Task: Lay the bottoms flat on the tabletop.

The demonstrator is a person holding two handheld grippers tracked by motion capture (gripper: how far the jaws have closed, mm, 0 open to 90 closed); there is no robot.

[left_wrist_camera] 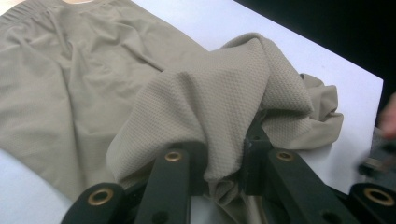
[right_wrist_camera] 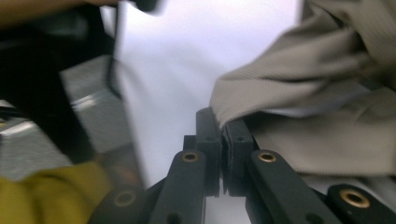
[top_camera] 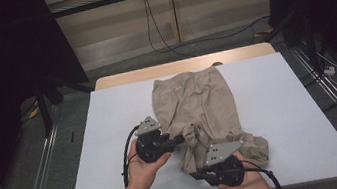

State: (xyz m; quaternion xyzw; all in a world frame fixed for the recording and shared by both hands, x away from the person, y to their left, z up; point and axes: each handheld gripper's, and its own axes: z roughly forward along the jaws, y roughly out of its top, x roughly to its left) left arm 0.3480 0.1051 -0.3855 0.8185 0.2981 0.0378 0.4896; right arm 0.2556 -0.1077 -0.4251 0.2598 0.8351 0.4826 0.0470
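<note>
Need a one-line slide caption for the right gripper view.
Right gripper shut on an edge of the beige shorts above the white table.

Both forearms enter from the bottom edge of the high view, each hand wrapped around a gripper from beneath. The left gripper [top_camera: 179, 138] lies roughly level, pointing toward the person's right, its grey plate on top; its fingers [left_wrist_camera: 175, 170] are clamped on a fold of beige cloth [left_wrist_camera: 210, 102]. The right gripper [top_camera: 199, 173] sits nearer the person, pointing toward the left one, its fingers [right_wrist_camera: 208, 140] pressed together, pinching the cloth's edge.
</note>
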